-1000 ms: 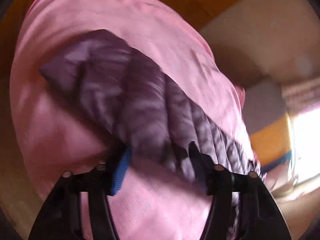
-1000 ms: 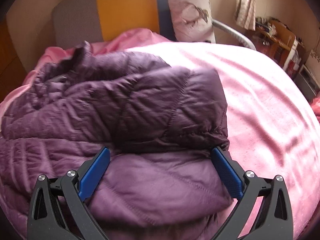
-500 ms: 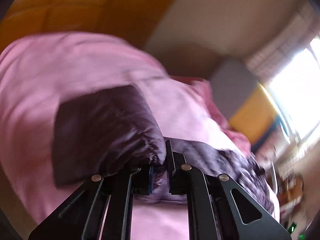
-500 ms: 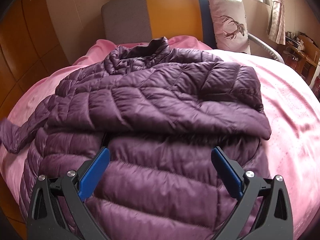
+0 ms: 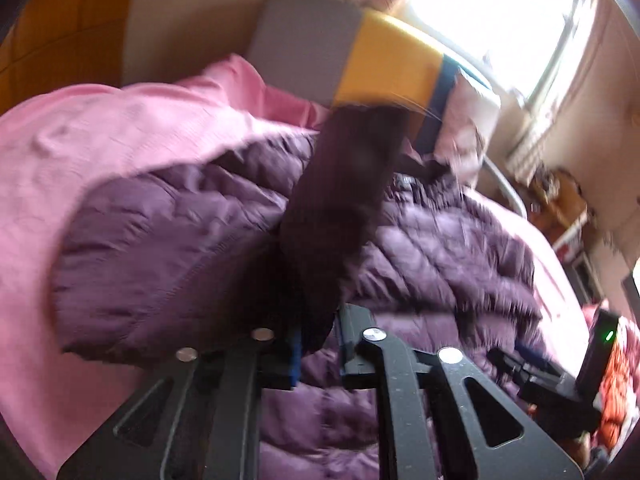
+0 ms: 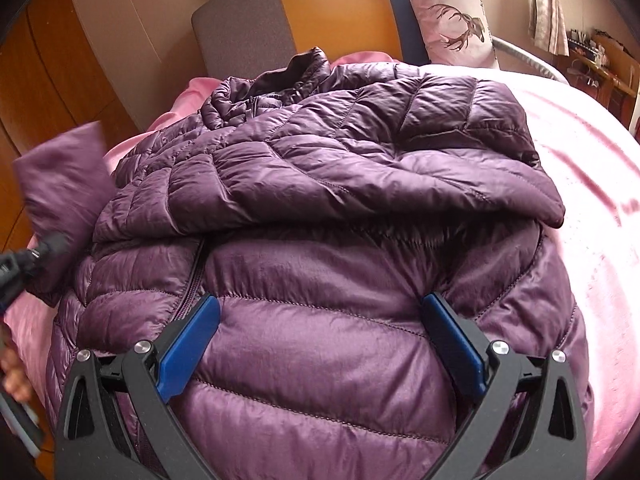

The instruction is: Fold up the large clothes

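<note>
The left gripper [image 5: 318, 344] holds the sleeve [image 5: 344, 208] tightly between narrow jaws; the right gripper [image 6: 320, 340] hangs wide over the jacket [image 6: 320, 184]. The jacket looks light, puffy and slippery, so seams likely give the best grip.

Pink bedspread [image 6: 592, 184]: covers the whole bed, rumpled toward the headboard.
Headboard [image 6: 332, 12]: upright behind the bedspread, in 3 bands, grey, yellow and blue.
Pillow [image 6: 452, 12]: pale, printed with 1 deer head, leaning against the headboard's blue end.
Curtain [image 6: 548, 4]: patterned, hanging just beyond the pillow.
Wooden wall panels [image 6: 44, 92]: orange-brown, on the headboard's grey side.
Window [image 5: 492, 16]: bright, above the headboard.
</note>
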`<state>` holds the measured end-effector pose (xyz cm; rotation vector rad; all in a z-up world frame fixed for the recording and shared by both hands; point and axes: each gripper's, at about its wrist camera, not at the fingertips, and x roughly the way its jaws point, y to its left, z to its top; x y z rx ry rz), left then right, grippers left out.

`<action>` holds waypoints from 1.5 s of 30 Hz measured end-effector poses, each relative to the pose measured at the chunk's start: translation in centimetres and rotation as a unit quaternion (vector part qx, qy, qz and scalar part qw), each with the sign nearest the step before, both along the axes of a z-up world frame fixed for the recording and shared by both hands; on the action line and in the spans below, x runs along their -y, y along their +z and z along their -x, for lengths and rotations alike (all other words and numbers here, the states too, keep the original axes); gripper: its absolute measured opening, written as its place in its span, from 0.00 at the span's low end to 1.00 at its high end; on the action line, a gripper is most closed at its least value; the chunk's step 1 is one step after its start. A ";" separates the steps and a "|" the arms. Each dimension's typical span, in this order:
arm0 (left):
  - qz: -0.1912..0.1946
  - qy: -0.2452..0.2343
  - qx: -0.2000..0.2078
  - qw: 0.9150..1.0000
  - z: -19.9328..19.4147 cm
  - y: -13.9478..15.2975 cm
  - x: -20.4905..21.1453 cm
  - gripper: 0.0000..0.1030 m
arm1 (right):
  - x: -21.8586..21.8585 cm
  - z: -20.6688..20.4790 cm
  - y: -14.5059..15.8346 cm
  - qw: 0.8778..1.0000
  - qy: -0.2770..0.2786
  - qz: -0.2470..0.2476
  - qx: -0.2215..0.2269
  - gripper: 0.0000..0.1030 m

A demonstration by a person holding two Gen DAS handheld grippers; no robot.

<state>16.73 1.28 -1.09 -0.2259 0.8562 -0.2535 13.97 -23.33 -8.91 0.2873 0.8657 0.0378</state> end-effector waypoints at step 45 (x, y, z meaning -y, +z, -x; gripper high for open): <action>-0.056 0.165 -0.023 0.984 -0.4 -1.1 -4.1 0.71 | -5.7 -8.5 19.9 0.981 0.087 -0.050 0.165 0.12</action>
